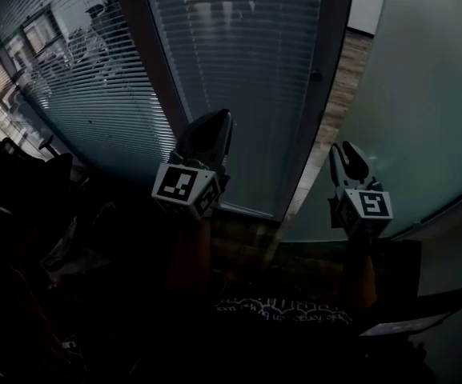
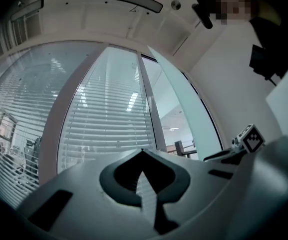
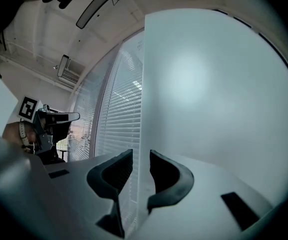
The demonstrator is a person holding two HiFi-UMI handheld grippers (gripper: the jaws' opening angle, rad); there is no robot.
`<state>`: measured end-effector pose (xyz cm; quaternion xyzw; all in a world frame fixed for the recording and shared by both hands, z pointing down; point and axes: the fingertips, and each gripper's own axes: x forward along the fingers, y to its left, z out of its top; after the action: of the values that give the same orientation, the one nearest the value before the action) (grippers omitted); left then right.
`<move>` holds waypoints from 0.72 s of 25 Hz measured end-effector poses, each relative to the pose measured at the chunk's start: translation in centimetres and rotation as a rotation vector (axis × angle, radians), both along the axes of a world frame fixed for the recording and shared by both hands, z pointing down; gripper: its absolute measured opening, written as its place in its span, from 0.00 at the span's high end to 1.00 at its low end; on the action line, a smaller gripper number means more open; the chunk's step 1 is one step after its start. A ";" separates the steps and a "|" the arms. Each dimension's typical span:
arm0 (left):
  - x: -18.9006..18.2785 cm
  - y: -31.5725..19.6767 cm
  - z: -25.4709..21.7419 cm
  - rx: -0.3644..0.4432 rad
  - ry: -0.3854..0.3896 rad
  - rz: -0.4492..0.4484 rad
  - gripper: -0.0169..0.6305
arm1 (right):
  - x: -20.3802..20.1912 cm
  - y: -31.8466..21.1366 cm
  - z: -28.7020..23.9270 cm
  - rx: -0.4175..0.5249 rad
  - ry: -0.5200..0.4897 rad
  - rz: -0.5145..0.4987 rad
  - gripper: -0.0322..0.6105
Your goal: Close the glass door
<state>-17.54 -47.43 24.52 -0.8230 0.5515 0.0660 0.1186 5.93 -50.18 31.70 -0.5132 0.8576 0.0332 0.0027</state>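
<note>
- glass door (image 3: 208,84): upright free edge dead ahead of your right gripper (image 3: 140,154), the nearer one
- right gripper: jaws slightly apart, edge lined up between them
- left gripper (image 2: 143,152): jaws together, empty

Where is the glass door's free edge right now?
In the right gripper view the glass door fills the right side, its edge lining up between the right gripper's parted jaws, with blinds to its left.

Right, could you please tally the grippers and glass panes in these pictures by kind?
Grippers: 2, left gripper and right gripper
Blind-covered glass panels: 2, left panel and middle panel
Frosted glass door: 1
Total: 5
</note>
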 end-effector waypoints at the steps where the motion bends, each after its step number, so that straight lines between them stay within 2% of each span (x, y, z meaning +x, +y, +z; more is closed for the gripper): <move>1: 0.1 -0.4 0.1 -0.003 -0.001 0.004 0.97 | 0.0 -0.5 -0.1 0.002 0.002 0.001 0.78; 5: 0.0 -2.2 0.5 -0.027 -0.005 0.001 0.97 | 1.6 -2.8 -1.3 0.024 -0.011 0.049 0.78; 7: -0.1 -3.0 0.6 -0.025 0.000 0.006 0.97 | 1.9 -3.7 -1.5 0.030 0.001 0.063 0.84; 18: -0.5 -6.2 0.5 -0.016 -0.023 0.020 0.97 | 1.3 -7.3 -1.5 0.035 0.009 0.097 0.84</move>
<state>-18.08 -53.66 25.05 -0.8301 0.5424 0.0532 0.1180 7.27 -57.45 30.24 -0.5539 0.8310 0.0505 0.0064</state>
